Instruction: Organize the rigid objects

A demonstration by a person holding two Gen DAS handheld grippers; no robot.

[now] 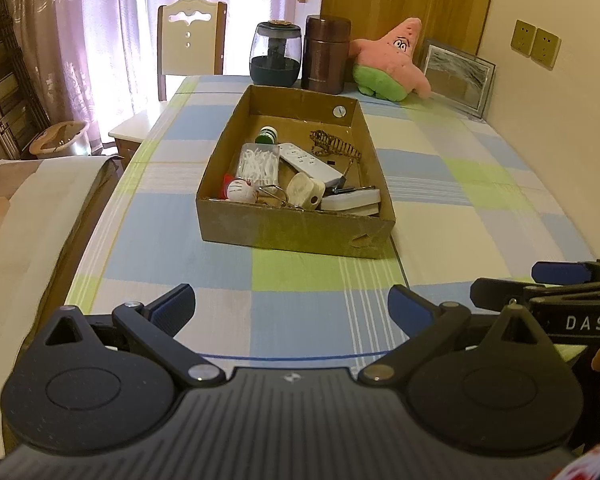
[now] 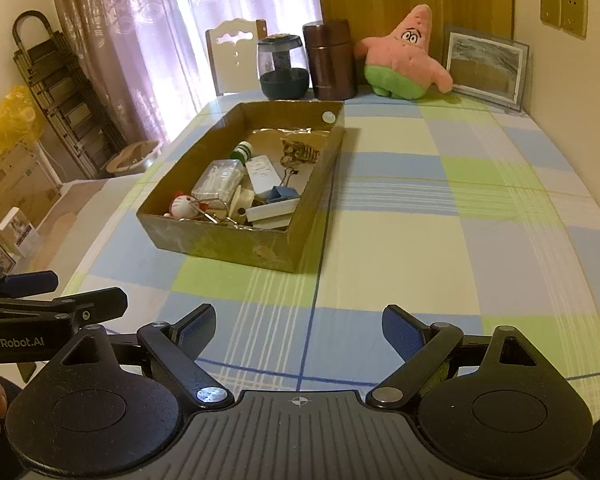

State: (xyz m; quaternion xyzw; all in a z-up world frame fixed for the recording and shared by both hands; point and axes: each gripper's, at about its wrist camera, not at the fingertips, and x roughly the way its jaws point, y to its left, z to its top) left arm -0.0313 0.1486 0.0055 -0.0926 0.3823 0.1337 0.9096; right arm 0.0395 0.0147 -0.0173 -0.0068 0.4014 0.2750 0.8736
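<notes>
Both tongs, left (image 1: 291, 304) and right (image 2: 299, 326), are spread wide with nothing between them, side by side over the checked table (image 2: 440, 216) short of the box (image 1: 300, 232). The box holds a remote (image 1: 310, 162), clear case (image 1: 260, 164), bottle (image 1: 269, 135) and round toy (image 1: 238, 191); behind it stand a jar (image 1: 276, 54), flask (image 1: 326, 54) and plush star (image 1: 392, 60).

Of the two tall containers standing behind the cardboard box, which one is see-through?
The left one, the clear-walled jar with a dark base; the brown canister beside it is opaque metal.
</notes>
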